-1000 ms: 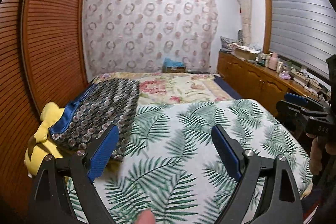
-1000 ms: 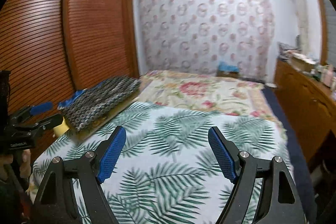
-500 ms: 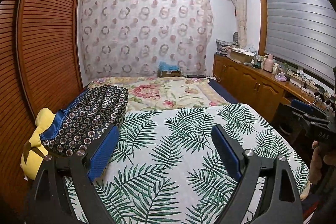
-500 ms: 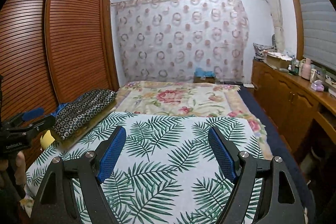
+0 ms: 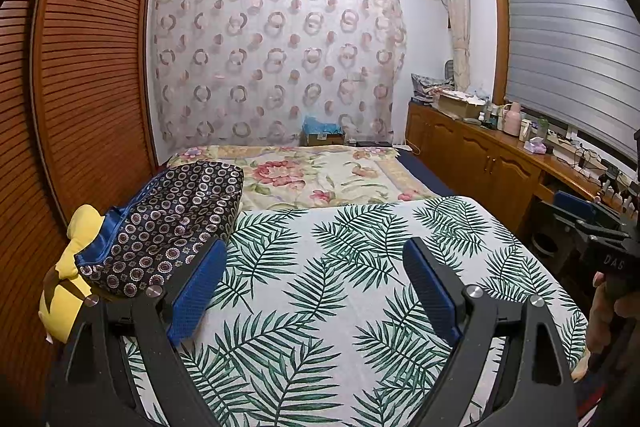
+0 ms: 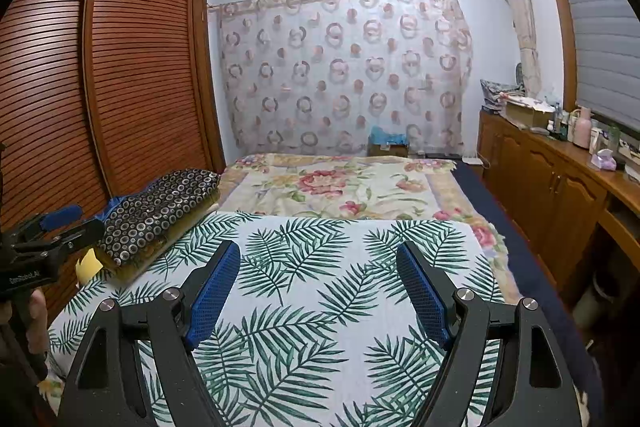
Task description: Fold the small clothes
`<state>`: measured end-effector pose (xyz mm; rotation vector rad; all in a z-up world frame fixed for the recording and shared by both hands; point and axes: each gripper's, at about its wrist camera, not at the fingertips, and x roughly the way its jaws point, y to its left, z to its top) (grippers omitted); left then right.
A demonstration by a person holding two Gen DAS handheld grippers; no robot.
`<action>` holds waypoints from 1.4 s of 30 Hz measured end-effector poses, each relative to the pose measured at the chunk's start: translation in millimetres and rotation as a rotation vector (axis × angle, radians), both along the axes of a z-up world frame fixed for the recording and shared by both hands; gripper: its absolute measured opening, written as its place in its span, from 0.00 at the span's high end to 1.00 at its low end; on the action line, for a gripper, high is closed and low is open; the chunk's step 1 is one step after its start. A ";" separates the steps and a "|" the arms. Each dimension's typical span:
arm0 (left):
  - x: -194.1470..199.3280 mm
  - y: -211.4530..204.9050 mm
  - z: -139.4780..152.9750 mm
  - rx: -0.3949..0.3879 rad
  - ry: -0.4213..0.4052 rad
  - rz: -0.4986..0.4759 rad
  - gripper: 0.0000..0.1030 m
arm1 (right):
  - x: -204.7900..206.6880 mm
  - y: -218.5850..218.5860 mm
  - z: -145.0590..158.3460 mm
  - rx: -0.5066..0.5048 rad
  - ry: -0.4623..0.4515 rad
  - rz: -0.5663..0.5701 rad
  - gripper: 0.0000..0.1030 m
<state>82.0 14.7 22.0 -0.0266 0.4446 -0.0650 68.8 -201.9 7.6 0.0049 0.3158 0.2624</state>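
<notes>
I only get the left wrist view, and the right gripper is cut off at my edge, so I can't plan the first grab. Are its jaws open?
Observer: Yes. The right gripper stands wide open, with nothing between its pads, above the palm-leaf sheet.
Operator: From that side, what lies under the dark ring-patterned cloth?
Observer: A tan layer shows beneath its near edge. I cannot tell what it is.
</notes>
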 end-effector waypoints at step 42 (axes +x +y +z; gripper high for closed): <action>-0.5 2.8 3.3 0.003 -0.010 0.004 0.12 | -4.5 -26.8 6.3 -0.015 0.002 0.003 0.21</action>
